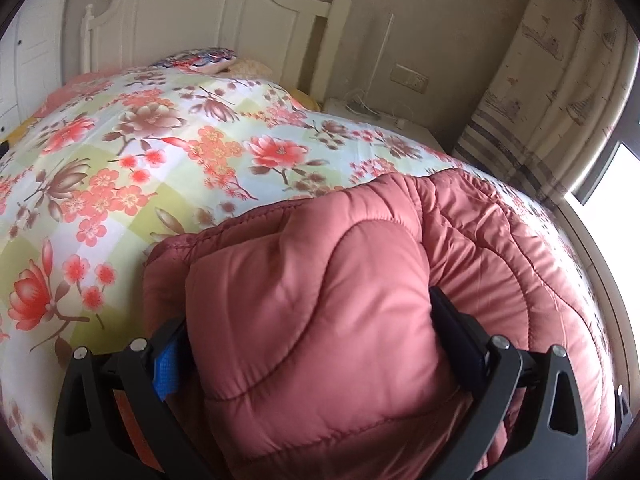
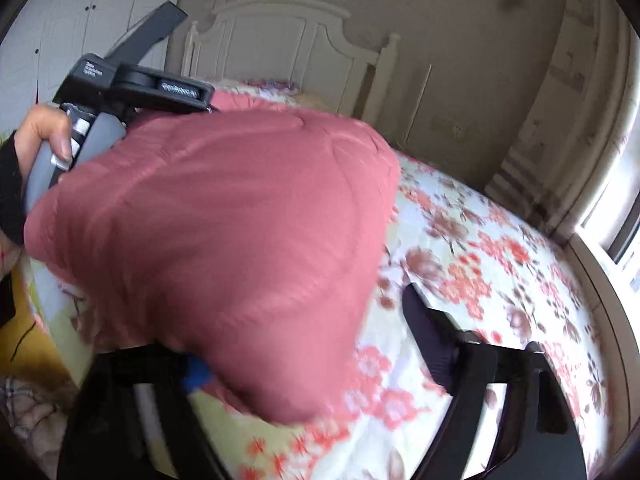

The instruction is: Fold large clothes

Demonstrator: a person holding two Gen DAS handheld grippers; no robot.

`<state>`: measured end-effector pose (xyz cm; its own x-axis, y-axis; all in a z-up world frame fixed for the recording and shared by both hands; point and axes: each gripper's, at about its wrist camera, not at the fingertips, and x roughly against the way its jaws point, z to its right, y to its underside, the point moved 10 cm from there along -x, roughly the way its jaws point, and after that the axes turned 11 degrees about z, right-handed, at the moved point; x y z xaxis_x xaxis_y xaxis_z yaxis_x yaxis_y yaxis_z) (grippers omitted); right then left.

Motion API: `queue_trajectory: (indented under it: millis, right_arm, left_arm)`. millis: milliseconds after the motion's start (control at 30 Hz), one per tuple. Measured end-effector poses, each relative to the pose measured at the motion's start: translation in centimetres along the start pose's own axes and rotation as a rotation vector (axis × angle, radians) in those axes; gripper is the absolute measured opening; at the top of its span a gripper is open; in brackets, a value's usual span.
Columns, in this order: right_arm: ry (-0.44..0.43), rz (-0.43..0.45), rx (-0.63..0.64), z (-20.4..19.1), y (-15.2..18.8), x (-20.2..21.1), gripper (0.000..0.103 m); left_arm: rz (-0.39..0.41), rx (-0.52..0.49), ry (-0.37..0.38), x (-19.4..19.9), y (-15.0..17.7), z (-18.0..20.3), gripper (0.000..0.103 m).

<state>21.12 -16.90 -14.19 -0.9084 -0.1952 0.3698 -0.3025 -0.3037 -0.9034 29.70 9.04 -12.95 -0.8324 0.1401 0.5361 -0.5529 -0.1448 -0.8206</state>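
While left gripper (image 1: 308,328) clamps puffy pink quilted jacket (image 1: 320,300) at frame centre, right gripper (image 2: 304,344) jaws spread wide, w/ jacket over its left finger.

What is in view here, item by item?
jacket: 1, pink quilted, on bed, bunched between left jaws
bedspread: 1, floral, covers bed
headboard: 1, white, far end
pillow: 1, patterned, by headboard
curtain: 1, beige printed, right
wardrobe: 1, white, left
left gripper: black, shut on jacket
right gripper: black, open, jacket edge at its left finger
left hand: holds left gripper
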Motion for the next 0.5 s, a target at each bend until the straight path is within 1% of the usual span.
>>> queue_trajectory:
  millis: [33,67,100,133,233,267,333,400,433,500]
  right_arm:
    - [0.038,0.039,0.007,0.4,-0.8,0.3,0.045]
    - [0.066,0.087,0.0,0.9,-1.7,0.9,0.034]
    - [0.099,0.131,-0.012,1.7,-2.7,1.5,0.028]
    - [0.132,0.168,-0.027,2.7,-3.7,2.3,0.027]
    - [0.171,0.175,-0.041,4.4,-3.8,3.7,0.026]
    - [0.184,0.169,-0.048,5.1,-3.2,4.5,0.026]
    - [0.204,0.134,-0.041,6.0,-1.5,5.4,0.026]
    - [0.206,0.002,-0.008,6.7,2.1,4.9,0.027]
    - [0.194,-0.046,-0.02,7.4,3.7,4.9,0.027]
    - [0.144,-0.089,-0.064,8.3,4.9,5.4,0.03]
  left_arm:
    - [0.008,0.023,-0.026,-0.1,-0.1,-0.1,0.101]
    - [0.014,0.038,-0.041,0.0,-0.2,0.0,0.101]
    - [0.024,0.049,-0.048,-0.1,-0.3,0.4,0.101]
    - [0.032,0.049,-0.044,-0.2,-0.4,1.0,0.101]
    - [0.024,-0.019,0.012,-1.2,-0.4,4.6,0.101]
    - [0.01,-0.08,0.04,-1.7,-0.2,6.7,0.101]
    - [-0.002,-0.176,0.051,-2.2,0.0,9.0,0.101]
    - [-0.002,-0.311,0.049,-2.6,0.1,12.1,0.101]
    - [-0.002,-0.371,0.052,-2.7,0.3,13.6,0.101]
    - [0.009,-0.45,0.025,-3.0,0.7,15.1,0.101]
